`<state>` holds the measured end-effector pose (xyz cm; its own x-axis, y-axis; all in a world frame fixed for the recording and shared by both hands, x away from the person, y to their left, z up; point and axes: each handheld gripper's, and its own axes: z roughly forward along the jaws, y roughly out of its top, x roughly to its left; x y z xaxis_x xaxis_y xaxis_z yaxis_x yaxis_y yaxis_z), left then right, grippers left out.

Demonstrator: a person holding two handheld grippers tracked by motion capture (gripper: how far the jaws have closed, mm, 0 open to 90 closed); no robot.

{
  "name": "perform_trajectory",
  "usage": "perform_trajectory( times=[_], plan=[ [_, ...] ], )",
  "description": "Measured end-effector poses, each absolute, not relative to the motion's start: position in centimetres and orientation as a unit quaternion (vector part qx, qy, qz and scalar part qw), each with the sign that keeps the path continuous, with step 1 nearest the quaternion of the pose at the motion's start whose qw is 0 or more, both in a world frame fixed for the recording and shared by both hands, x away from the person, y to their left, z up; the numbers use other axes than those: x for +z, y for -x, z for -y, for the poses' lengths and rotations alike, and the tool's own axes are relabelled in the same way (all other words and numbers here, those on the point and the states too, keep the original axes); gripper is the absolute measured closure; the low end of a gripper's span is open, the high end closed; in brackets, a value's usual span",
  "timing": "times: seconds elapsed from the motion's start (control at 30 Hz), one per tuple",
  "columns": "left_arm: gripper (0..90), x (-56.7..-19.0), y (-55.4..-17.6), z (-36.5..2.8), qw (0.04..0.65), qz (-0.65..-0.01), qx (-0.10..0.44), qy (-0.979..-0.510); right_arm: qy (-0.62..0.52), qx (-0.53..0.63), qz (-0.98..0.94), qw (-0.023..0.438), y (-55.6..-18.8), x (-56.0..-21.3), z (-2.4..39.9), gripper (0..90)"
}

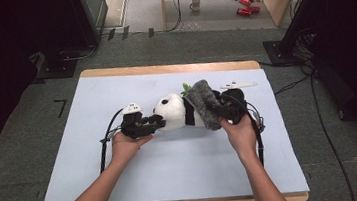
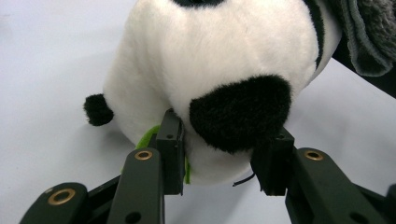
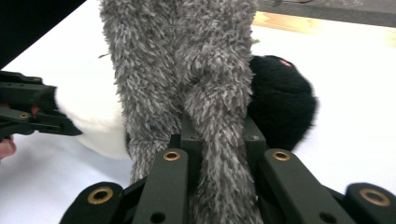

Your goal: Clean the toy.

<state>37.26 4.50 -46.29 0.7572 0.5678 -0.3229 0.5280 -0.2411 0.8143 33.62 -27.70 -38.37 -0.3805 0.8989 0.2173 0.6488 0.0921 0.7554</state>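
A black-and-white plush panda (image 1: 173,112) lies on its side in the middle of the pale blue mat (image 1: 123,166), a green leaf (image 1: 185,86) at its upper edge. A fuzzy grey cloth (image 1: 204,105) is draped across its body. My left gripper (image 1: 155,123) comes in from the left; in the left gripper view it (image 2: 224,154) is shut on the panda (image 2: 224,56), its jaws pressed in on either side of a black patch. From the right, my right gripper (image 1: 220,108) is shut on the grey cloth (image 3: 187,60), pinching a fold of it (image 3: 219,135) in front of the panda's black part (image 3: 280,102).
The mat covers a wooden table (image 1: 173,69) with bare mat in front of the hands and to both sides. Cables (image 1: 105,143) trail from each gripper toward the front edge. On the floor behind stand a mug (image 1: 195,4), red cans (image 1: 245,3) and dark equipment stands (image 1: 290,33).
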Motion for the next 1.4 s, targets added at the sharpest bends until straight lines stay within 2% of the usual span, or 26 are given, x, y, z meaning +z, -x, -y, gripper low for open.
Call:
perform_trajectory(
  times=[0.17, 0.3, 0.5, 1.0, 1.17, 1.2, 1.4],
  plan=[
    [60.6, -46.2, -37.3, -4.3, 0.51, -0.348, 0.021, -0.786, -0.535, 0.393, -0.725, 0.182, -33.3, -38.2, 28.0, 78.2],
    [60.4, -46.2, -37.3, -4.4, 0.505, -0.351, 0.025, -0.788, -0.534, 0.413, -0.721, 0.16, -33.1, -37.8, 27.8, 78.3],
    [60.2, -46.0, -37.1, -4.2, 0.503, -0.353, 0.032, -0.788, -0.488, 0.442, -0.739, 0.143, -32.5, -36.4, 24.5, 78.4],
    [58.9, -45.8, -35.1, -3.3, 0.495, -0.361, 0.052, -0.789, -0.452, 0.436, -0.773, 0.089, -33.4, -38.1, 18.8, 78.0],
    [58.8, -46.0, -35.2, -3.6, 0.492, -0.364, 0.047, -0.789, -0.441, 0.431, -0.781, 0.099, -33.7, -39.3, 18.5, 77.9],
    [58.7, -46.1, -35.3, -3.7, 0.495, -0.363, 0.046, -0.788, -0.433, 0.43, -0.783, 0.117, -33.7, -39.5, 18.8, 77.9],
    [58.7, -46.0, -35.6, -3.9, 0.489, -0.362, 0.049, -0.792, -0.442, 0.428, -0.779, 0.121, -34.0, -39.6, 19.8, 77.8]
  ],
)
